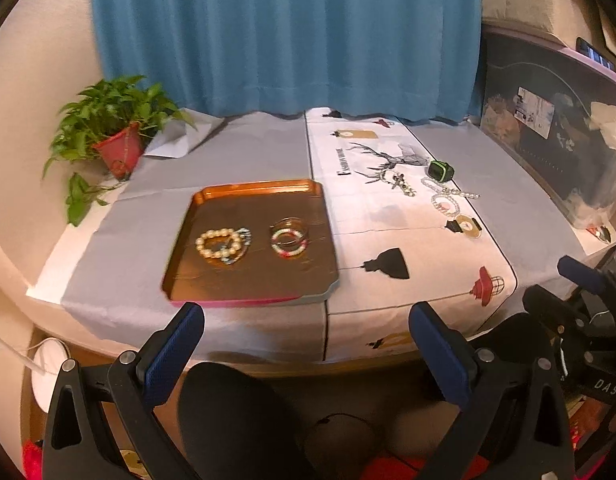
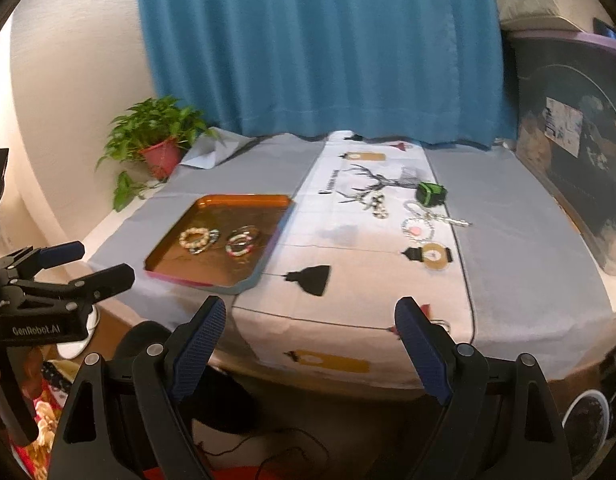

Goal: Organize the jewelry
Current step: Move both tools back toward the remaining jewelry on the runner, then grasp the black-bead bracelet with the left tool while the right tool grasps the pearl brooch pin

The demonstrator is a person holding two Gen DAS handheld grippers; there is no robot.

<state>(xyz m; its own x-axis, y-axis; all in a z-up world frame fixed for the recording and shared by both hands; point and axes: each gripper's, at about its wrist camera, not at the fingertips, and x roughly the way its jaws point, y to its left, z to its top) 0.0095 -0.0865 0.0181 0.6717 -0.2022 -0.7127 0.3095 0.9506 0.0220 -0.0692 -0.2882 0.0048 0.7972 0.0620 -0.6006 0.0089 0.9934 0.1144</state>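
1. Far left: left tongs [image 1: 306, 330], jaws wide apart, nothing between, hovering short of the desk [image 1: 236, 148] edge, facing the orange tray [image 1: 244, 280] with two bracelet clusters inside.
2. Middle: right tongs [image 2: 310, 326], likewise spread and empty.
3. Right: loose pearl bracelets [image 2: 418, 224] and green watch [image 2: 430, 192] lying ahead and rightward, well apart from both tongs, nearer the right.

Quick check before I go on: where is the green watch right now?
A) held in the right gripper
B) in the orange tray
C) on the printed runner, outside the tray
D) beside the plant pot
C: the green watch lies on the printed runner, well clear of the orange tray; the right gripper is open and empty.
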